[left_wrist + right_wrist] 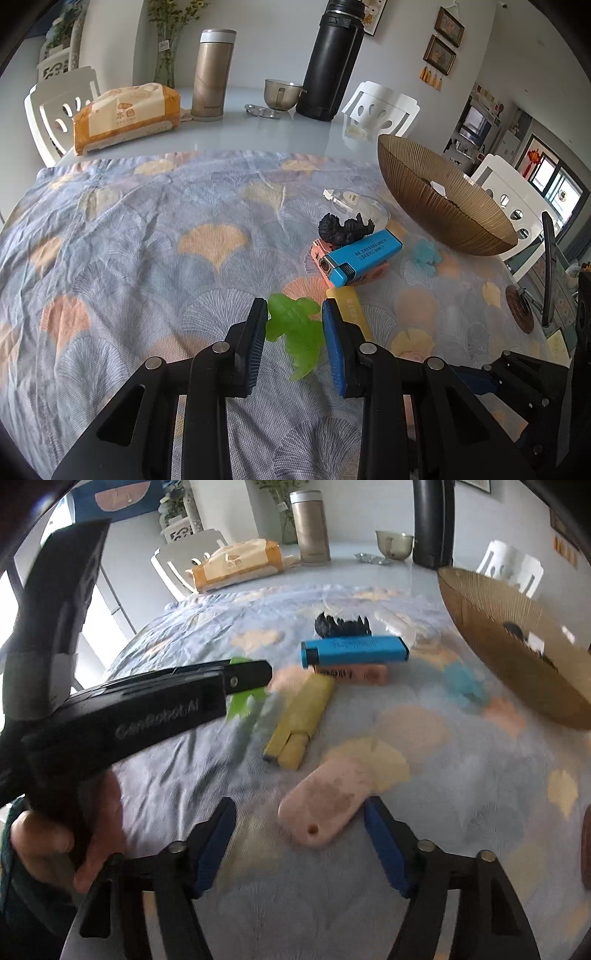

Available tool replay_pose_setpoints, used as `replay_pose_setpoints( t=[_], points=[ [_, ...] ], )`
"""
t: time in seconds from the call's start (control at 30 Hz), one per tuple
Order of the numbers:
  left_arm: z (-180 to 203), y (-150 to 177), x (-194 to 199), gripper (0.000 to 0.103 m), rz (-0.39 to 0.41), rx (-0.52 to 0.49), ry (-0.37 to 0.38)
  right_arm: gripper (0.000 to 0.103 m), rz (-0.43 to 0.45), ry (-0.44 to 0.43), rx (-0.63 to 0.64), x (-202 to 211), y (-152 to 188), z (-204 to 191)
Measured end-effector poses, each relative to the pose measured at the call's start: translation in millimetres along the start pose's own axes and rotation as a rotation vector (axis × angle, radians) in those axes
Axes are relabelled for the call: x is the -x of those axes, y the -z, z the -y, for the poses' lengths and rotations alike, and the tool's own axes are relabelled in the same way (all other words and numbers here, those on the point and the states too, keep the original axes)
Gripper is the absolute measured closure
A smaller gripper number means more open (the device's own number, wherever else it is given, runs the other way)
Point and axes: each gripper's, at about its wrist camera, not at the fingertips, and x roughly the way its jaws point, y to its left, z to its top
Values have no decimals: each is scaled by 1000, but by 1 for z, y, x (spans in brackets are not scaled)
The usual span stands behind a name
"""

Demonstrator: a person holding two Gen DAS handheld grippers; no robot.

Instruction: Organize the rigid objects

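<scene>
— Nearest? Left tongs [294,310] pinching green figurine [295,328] above the worktop [147,221].
— And right tongs [300,812]? Spread around pink tag [325,805], not pressing; tag flat on cloth, near yellow lighter [301,716].

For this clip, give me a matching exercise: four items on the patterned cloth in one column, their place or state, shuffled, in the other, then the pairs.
Items
1. green toy figure
2. blue lighter
3. pink flat piece
4. black figurine

Places
A. lying on top of the pink box
B. between the open fingers of the right gripper, not clamped
C. clamped between the pads of the left gripper
D. just behind the blue lighter, toward the brown ribbed bowl

Pairs: 1-C, 2-A, 3-B, 4-D
</scene>
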Motion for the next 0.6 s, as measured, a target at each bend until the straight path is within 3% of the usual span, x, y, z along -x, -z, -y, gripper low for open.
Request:
replay_pose_setpoints(
  t=[0.13,0.23,0.37,0.47,0.6],
  points=[
    [0,0,0,76,0,-4,-1,48,23,-5,-34,1,0,6],
    [2,1,1,76,7,-16,0,60,49,105,37,3,7,-5],
    [6,3,14,76,84,-34,-34,62,75,115,81,12,16,-12],
    [11,2,25,76,133,-48,-39,62,152,149,97,42,20,-8],
    [25,-10,43,76,155,-24,41,62,287,233,99,103,13,4]
  ],
)
